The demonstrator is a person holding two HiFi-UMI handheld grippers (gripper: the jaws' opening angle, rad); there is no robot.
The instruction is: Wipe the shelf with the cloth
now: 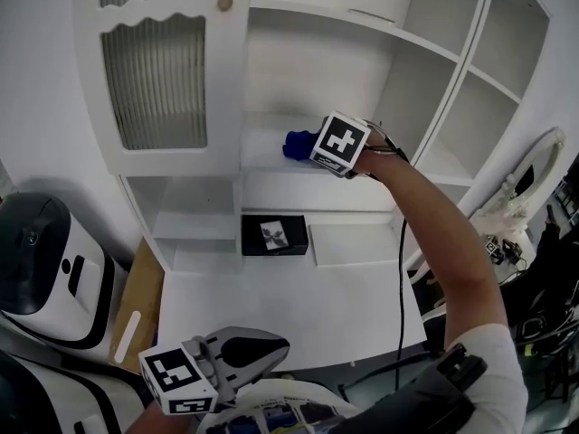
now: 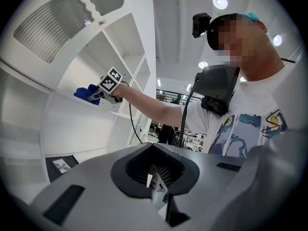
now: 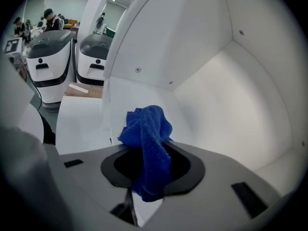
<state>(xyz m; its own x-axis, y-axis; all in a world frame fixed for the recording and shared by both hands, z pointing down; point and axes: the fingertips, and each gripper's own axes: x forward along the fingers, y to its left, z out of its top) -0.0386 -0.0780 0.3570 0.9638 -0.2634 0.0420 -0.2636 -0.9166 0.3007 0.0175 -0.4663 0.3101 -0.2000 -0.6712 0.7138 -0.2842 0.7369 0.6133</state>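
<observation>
The blue cloth point(image 1: 297, 143) is bunched at the front of my right gripper point(image 1: 312, 149), which is shut on it inside a compartment of the white shelf point(image 1: 271, 177). In the right gripper view the cloth point(image 3: 147, 138) sticks up out of the gripper point(image 3: 144, 179) and hangs over its front, close to the compartment's back corner point(image 3: 231, 100). The left gripper view shows the cloth point(image 2: 86, 93) resting on the shelf board. My left gripper point(image 1: 242, 349) is held low near my body, away from the shelf. It point(image 2: 156, 182) is shut with nothing in it.
A cabinet door with ribbed glass point(image 1: 154, 70) stands left of the compartment. A black box point(image 1: 274, 235) lies on the white desk point(image 1: 298, 306) below. White robots point(image 1: 45, 269) and a wooden board point(image 1: 136, 306) are at the left. A cable point(image 1: 401, 269) hangs from my right arm.
</observation>
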